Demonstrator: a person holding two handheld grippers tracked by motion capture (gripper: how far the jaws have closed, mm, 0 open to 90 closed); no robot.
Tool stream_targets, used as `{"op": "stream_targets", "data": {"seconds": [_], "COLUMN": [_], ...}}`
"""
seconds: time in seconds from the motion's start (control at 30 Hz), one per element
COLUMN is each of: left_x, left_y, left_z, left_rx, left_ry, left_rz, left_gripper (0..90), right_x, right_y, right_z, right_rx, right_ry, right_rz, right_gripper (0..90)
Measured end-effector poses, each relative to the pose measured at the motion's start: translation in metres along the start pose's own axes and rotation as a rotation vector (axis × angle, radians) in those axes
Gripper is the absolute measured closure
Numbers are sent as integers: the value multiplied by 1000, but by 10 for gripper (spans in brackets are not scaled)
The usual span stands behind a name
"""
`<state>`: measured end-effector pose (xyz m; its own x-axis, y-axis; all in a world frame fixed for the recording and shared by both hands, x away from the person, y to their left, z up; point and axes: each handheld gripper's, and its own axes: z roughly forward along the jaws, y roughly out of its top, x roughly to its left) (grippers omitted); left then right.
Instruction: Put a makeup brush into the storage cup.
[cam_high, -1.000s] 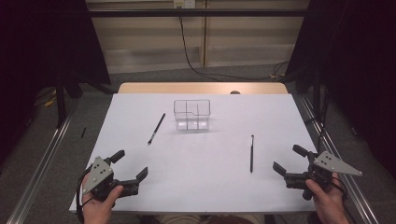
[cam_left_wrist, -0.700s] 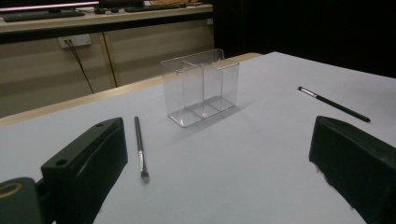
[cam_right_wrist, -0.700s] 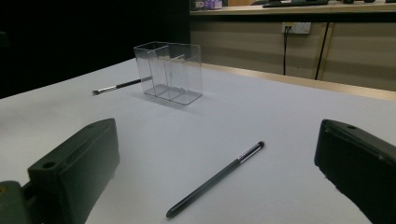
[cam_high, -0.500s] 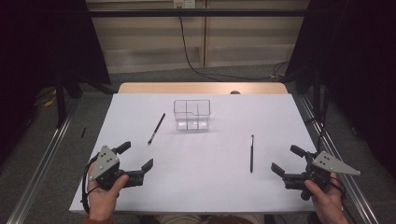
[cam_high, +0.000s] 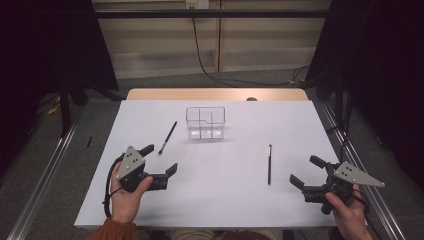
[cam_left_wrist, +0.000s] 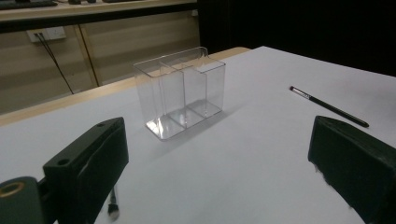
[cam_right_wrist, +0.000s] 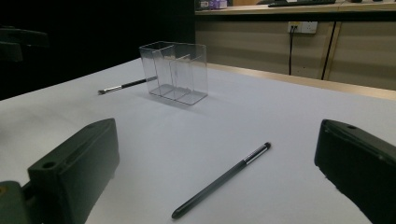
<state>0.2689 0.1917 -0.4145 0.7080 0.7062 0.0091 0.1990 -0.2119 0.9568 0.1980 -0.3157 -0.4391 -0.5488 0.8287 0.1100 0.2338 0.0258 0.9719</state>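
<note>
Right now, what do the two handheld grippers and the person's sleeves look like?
Both are black, with two blocky jaws. The left gripper and right gripper each carry a grey three-cornered plate on top. A black cable loops from the left one. A rust-orange sleeve shows at the left wrist.

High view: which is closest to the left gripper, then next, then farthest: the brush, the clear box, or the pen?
From the left gripper:
1. Brush, just ahead of it, on the left.
2. Clear box, middle, toward the far edge.
3. Pen, on the right side.
</note>
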Motion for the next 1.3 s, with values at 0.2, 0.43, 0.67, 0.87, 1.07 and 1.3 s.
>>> {"op": "stream_targets", "data": {"seconds": [0.2, 0.43, 0.67, 0.87, 1.07, 1.3], "left_x": [6, 19, 34, 43, 51, 67], "left_y": [5, 10, 14, 23, 27, 34], "left_z": [9, 17, 25, 29, 29, 35], "left_rx": [2, 5, 13, 20, 13, 28], "left_ry": [7, 35, 63, 113, 136, 158], "left_rz": [0, -12, -62, -42, -45, -69], "left_gripper": [43, 37, 26, 25, 25, 41], "right_x": [0, 0, 0, 0, 0, 0], "right_y": [0, 0, 0, 0, 0, 0], "right_z": [0, 0, 0, 0, 0, 0], "right_rx": [2, -1, -1, -3, -1, -1], "right_ry": [1, 6, 8, 8, 8, 7], "right_rz": [-2, -4, -8, -7, -8, -5], "right_gripper": [0, 0, 0, 0, 0, 0]}}
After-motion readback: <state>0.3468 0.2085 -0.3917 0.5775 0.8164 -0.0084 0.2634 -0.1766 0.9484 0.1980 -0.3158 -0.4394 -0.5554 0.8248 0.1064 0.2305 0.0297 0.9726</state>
